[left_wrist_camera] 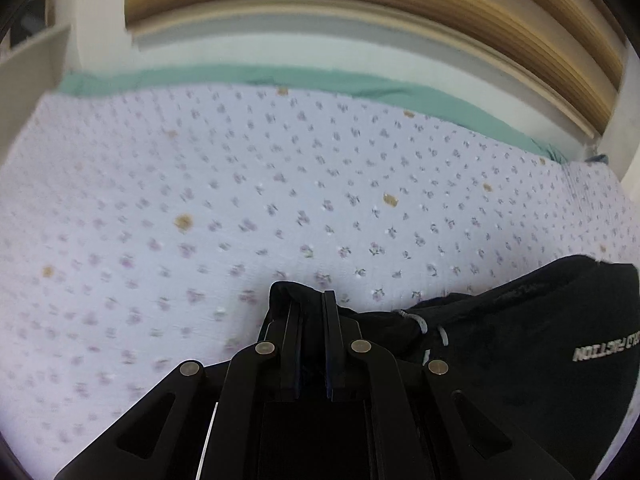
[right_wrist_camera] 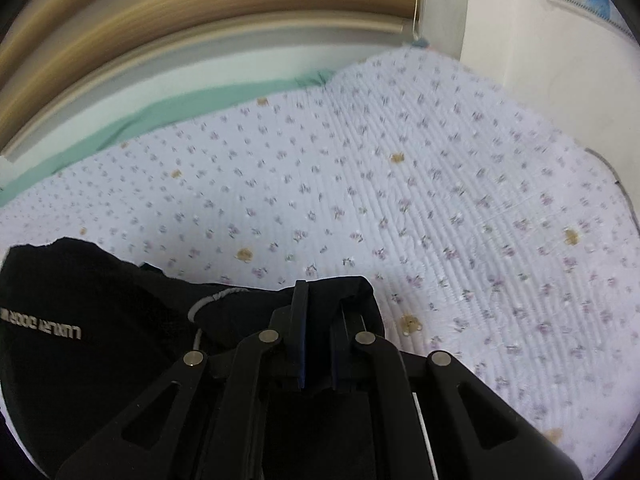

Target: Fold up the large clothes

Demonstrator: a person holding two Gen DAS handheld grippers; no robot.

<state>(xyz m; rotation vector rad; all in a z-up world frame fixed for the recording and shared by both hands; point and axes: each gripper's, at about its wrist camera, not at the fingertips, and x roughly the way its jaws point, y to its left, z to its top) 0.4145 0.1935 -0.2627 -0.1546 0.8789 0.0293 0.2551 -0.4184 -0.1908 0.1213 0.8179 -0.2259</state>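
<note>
Fabric fills the lower part of both wrist views: a black garment (left_wrist_camera: 520, 360) with white block lettering printed on it and a pale drawstring (left_wrist_camera: 420, 322) looping near its gathered edge. In my right wrist view the same black garment (right_wrist_camera: 100, 340) shows its lettering upside down, with the drawstring (right_wrist_camera: 208, 300) curving just beyond it. My left gripper (left_wrist_camera: 312, 300) has its jaws drawn narrow, pinching a bunched corner of the garment that pokes up past the fingertips. My right gripper (right_wrist_camera: 320, 292) is likewise clamped close on another corner, the cloth folded over its tips. The garment hangs between my two grippers, slack and rumpled, lying on or just above a lilac floral bedspread (left_wrist_camera: 280, 184) that stretches away beyond it. At the bedspread's far edge runs a green sheet (left_wrist_camera: 240, 76), and past that, slatted tan blinds (left_wrist_camera: 400, 4).
</note>
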